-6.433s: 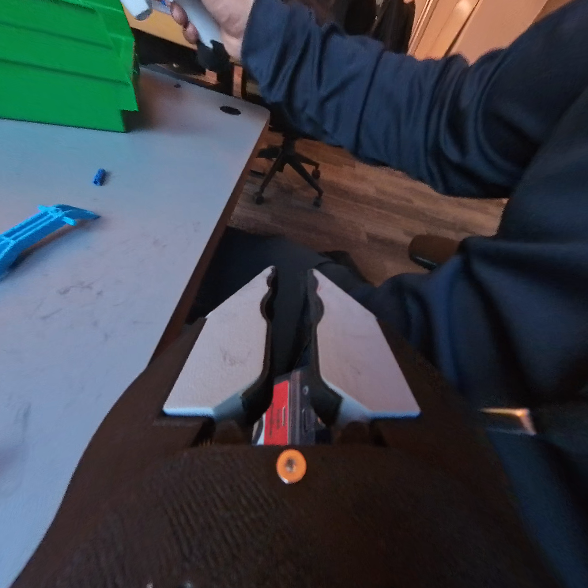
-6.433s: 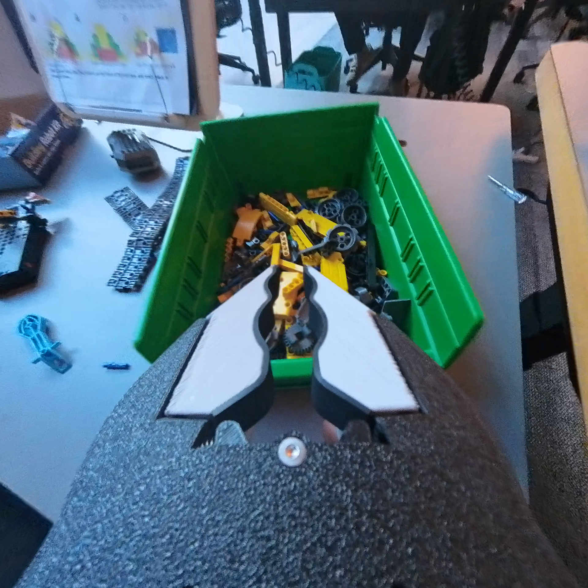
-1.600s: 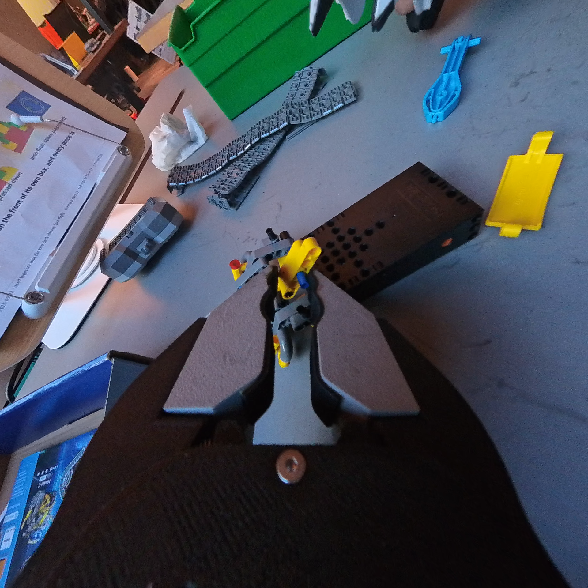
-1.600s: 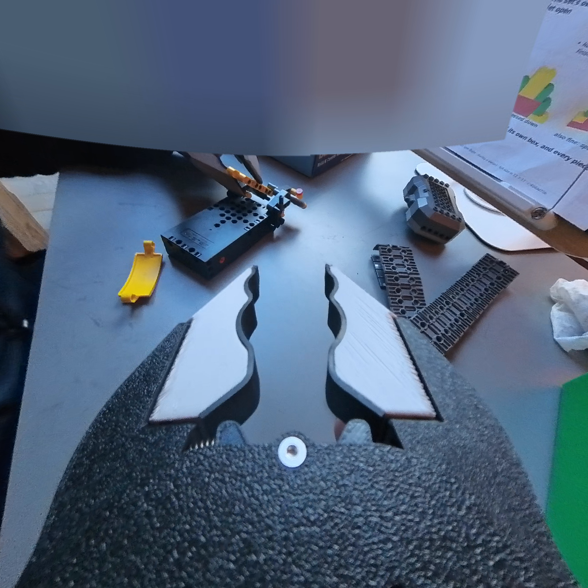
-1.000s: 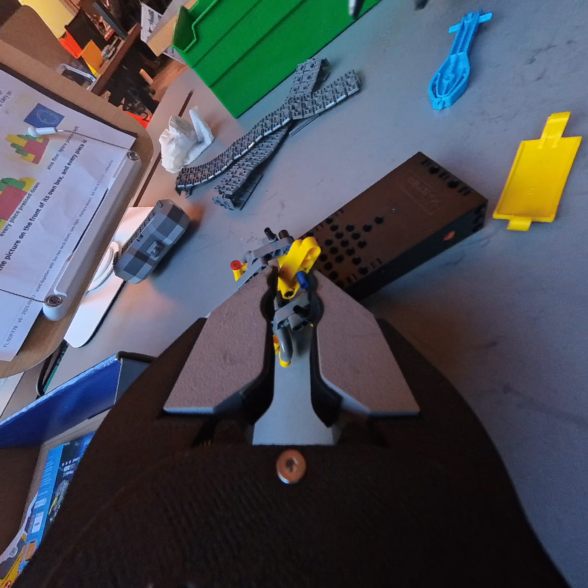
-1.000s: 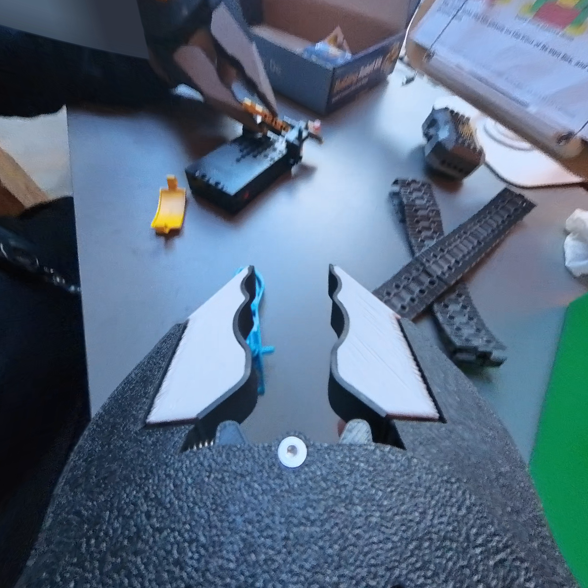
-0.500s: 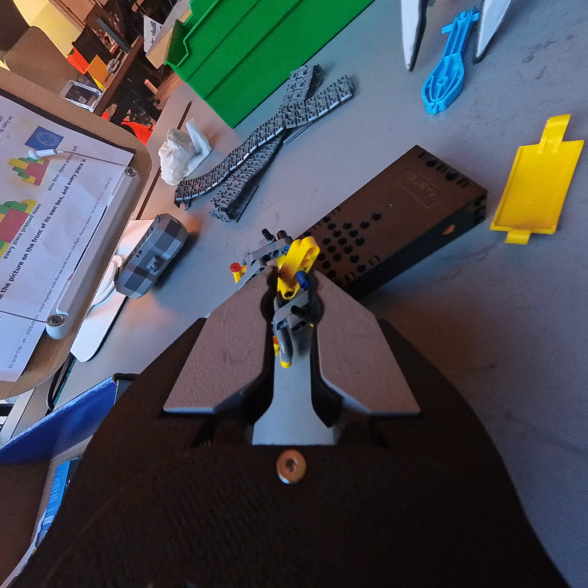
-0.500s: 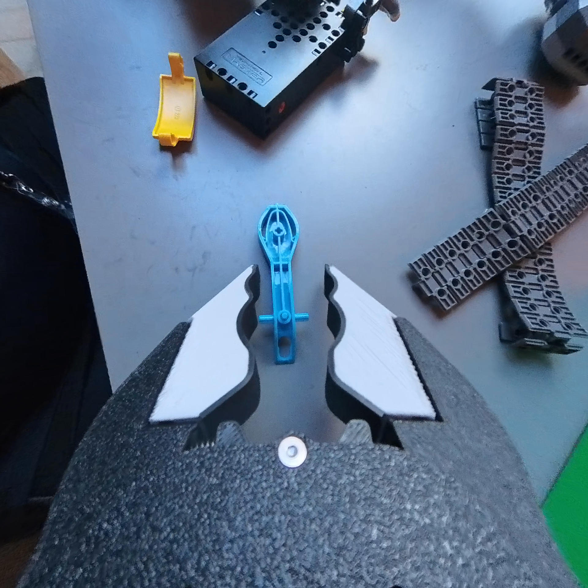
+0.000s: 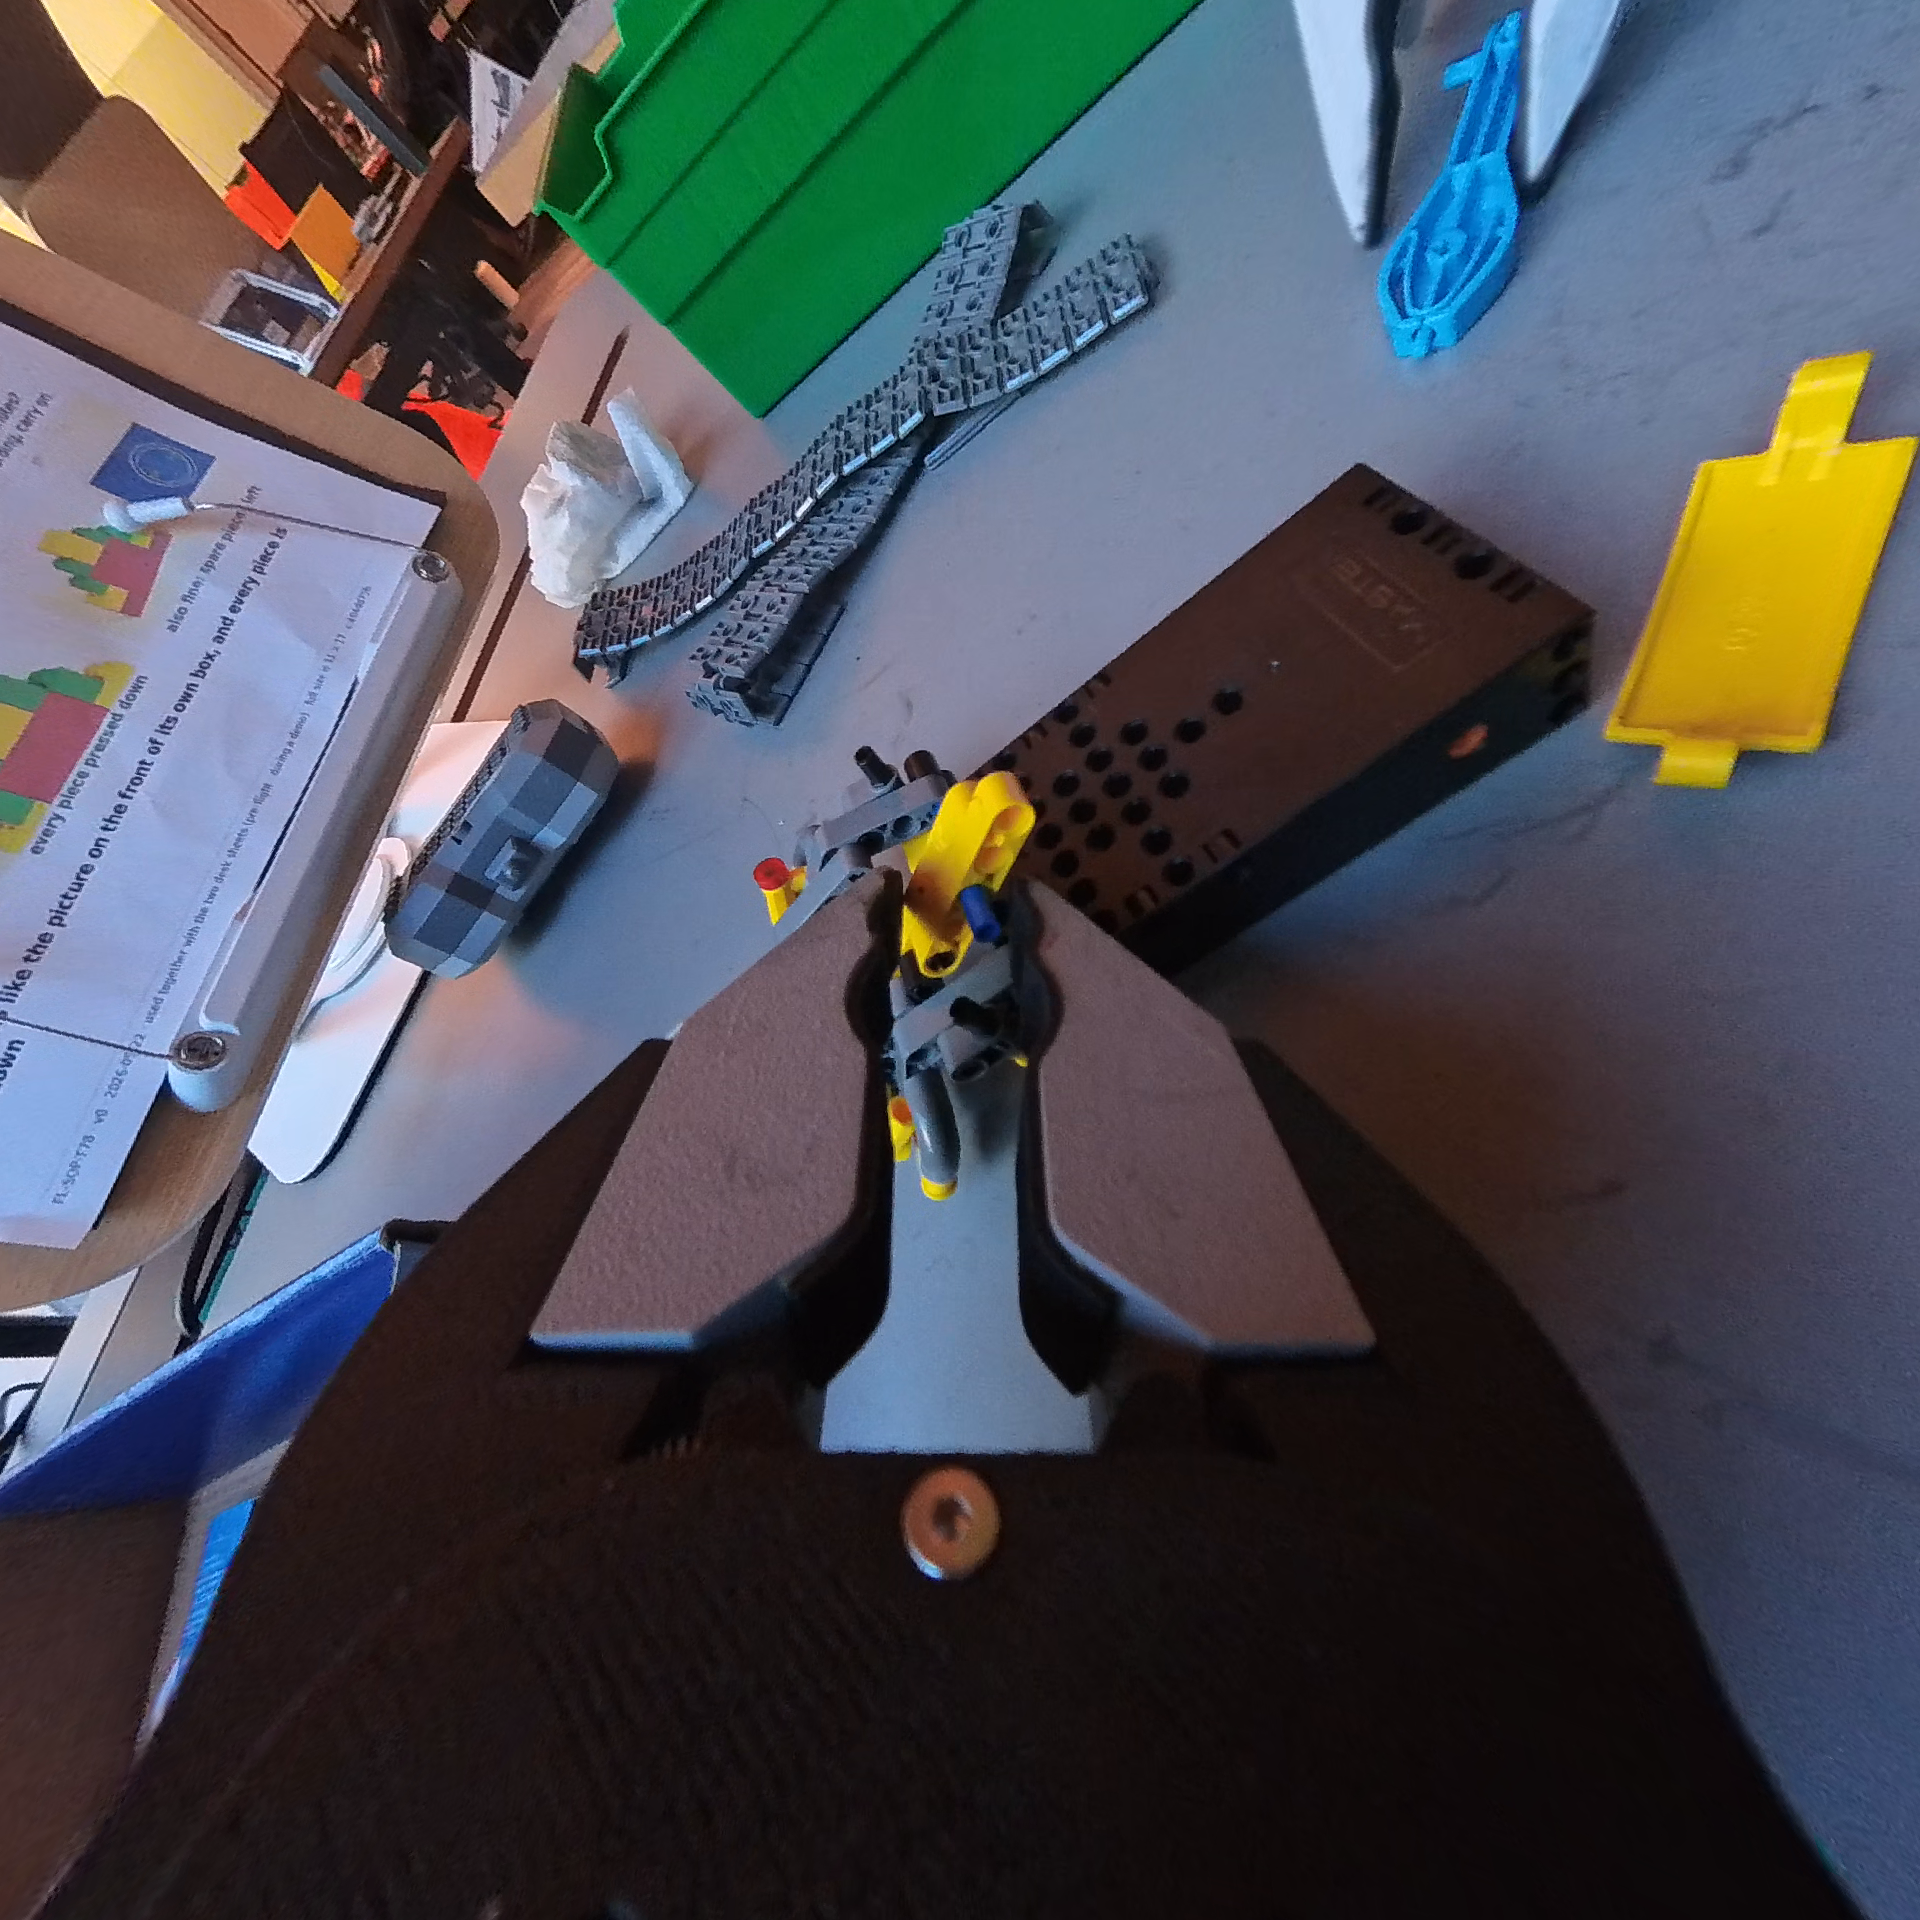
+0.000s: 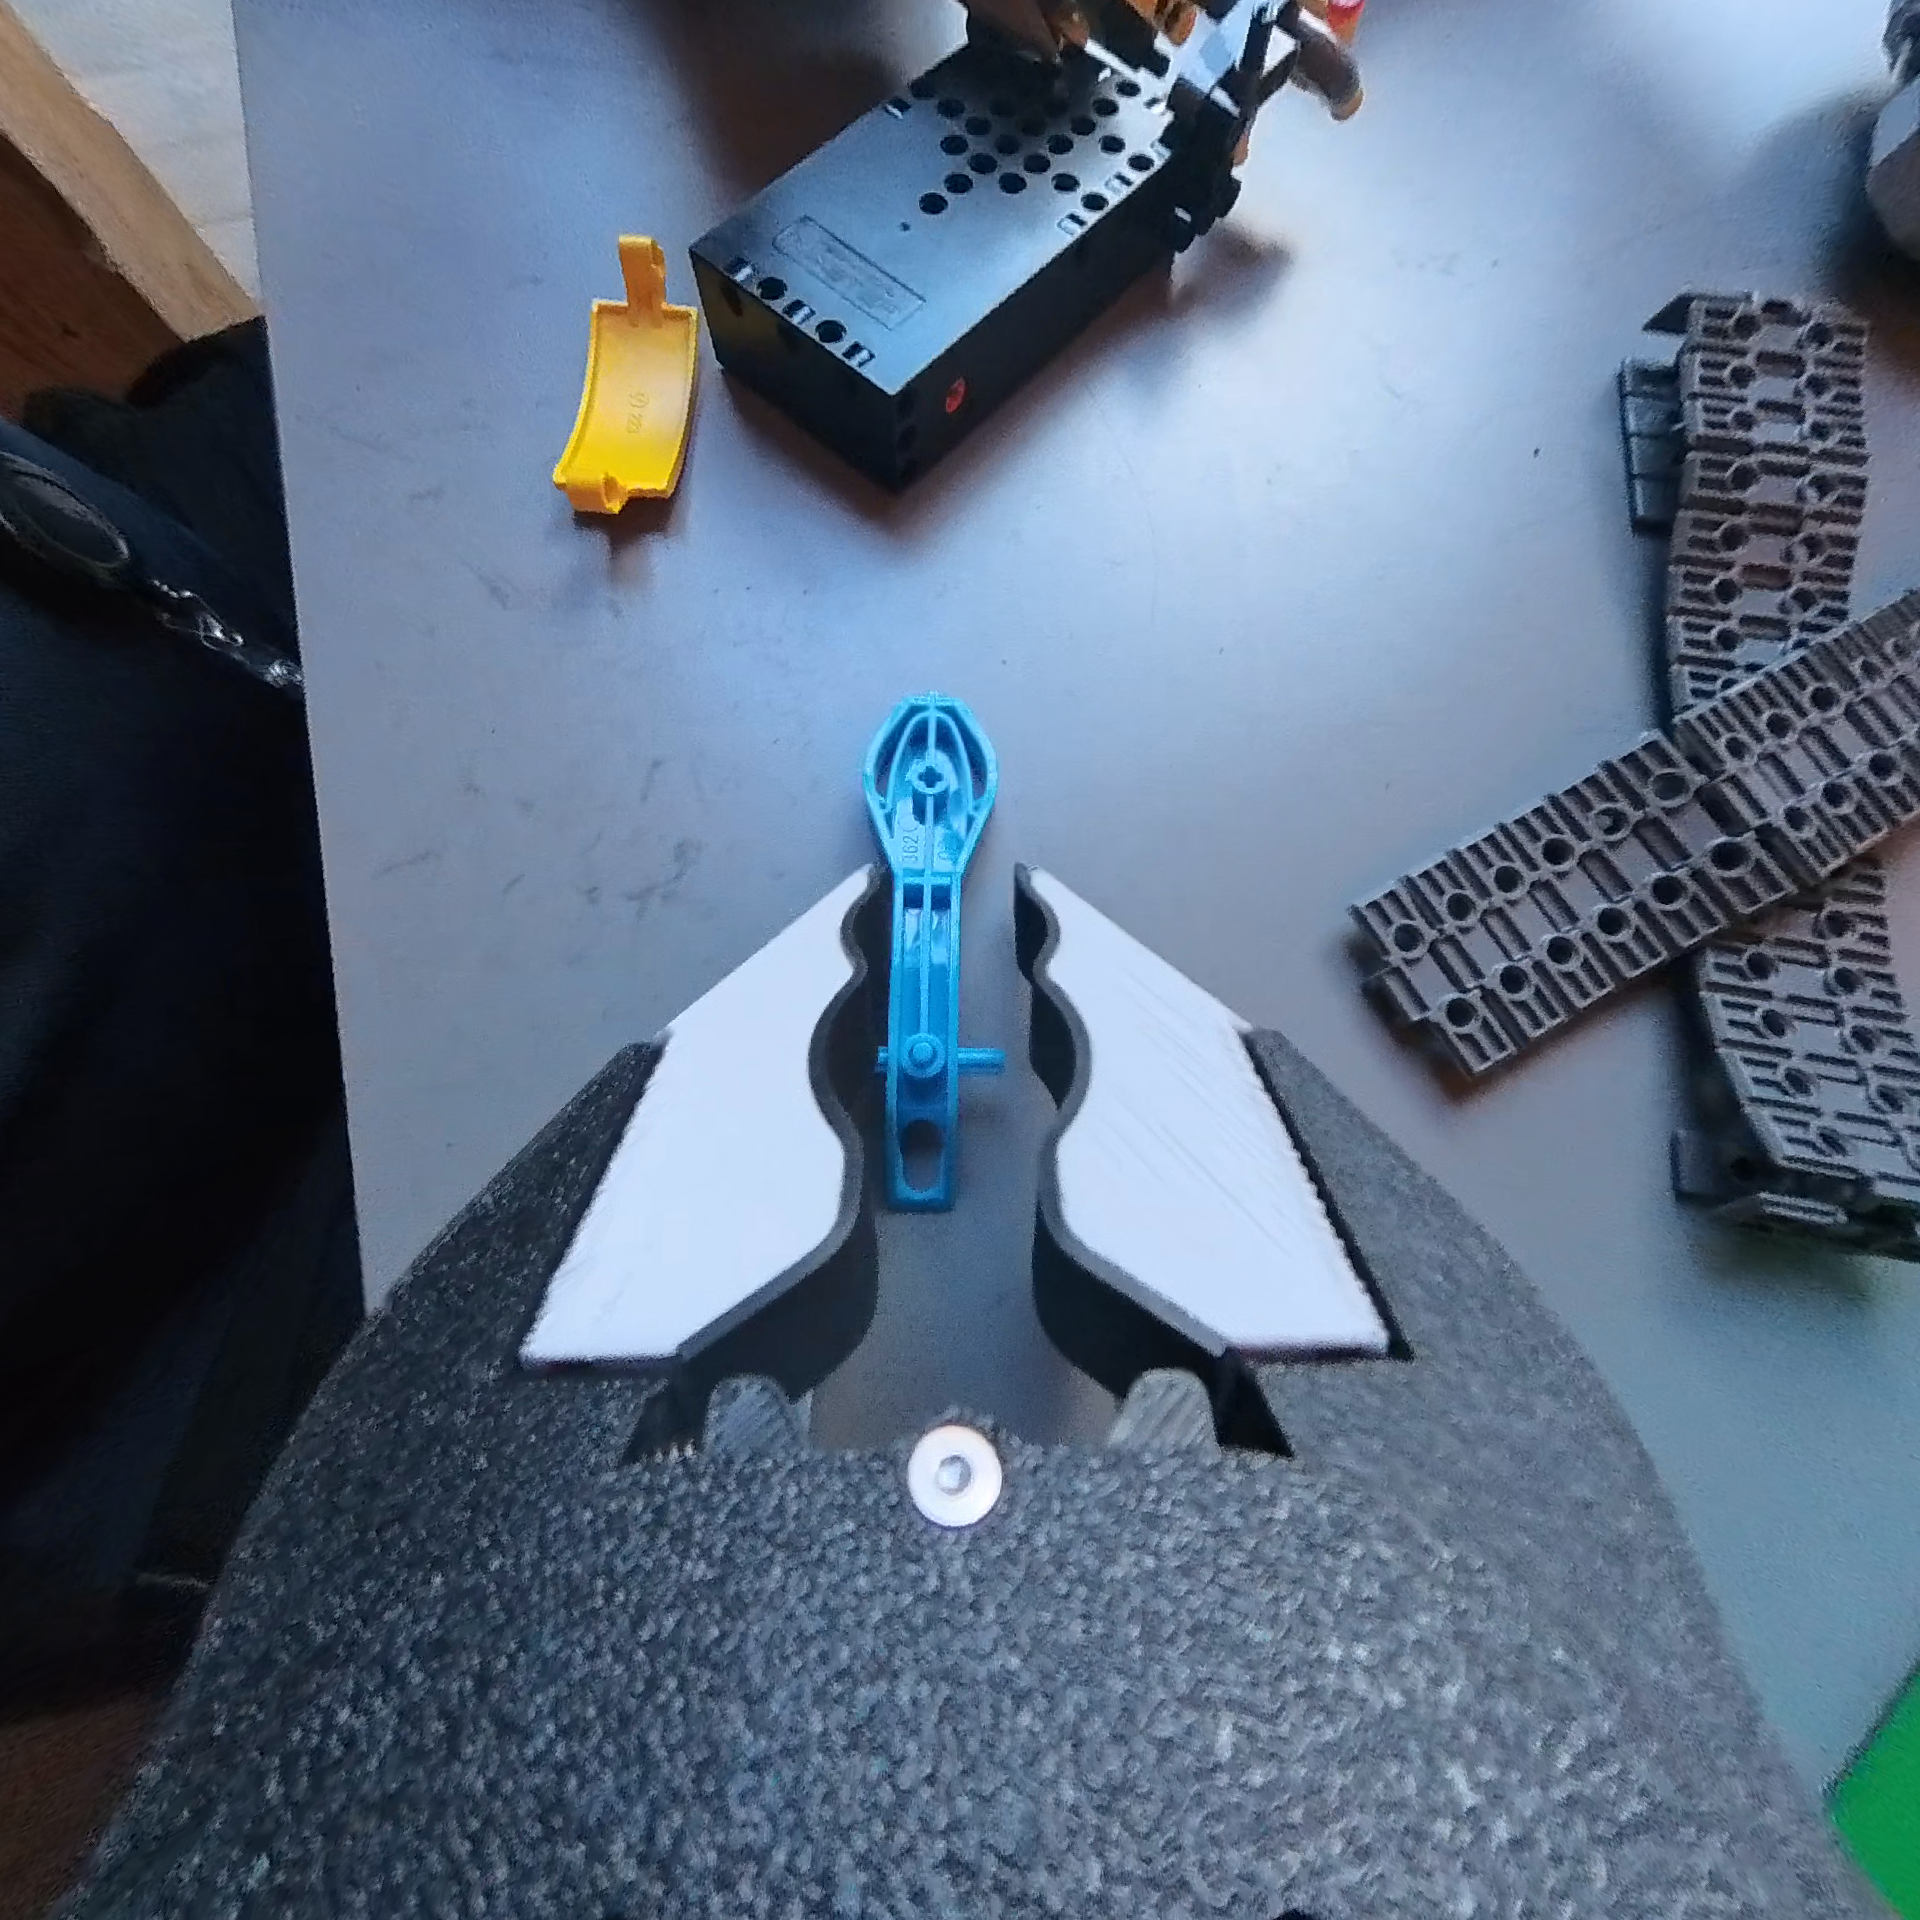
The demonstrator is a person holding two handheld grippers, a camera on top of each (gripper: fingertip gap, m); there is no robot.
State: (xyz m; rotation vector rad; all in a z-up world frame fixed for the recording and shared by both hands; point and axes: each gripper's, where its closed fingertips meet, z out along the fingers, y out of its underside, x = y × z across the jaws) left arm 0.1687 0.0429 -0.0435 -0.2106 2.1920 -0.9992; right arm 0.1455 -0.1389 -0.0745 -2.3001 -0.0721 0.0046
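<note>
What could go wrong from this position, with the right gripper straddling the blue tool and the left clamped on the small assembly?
1. The right gripper is open around the thin blue tool, which lies flat on the table; closing could tilt or skid it rather than grip it.
2. The left gripper is shut on the yellow and grey brick assembly beside the black perforated box; a sideways move might knock the box or strain the pinned joints.
</note>
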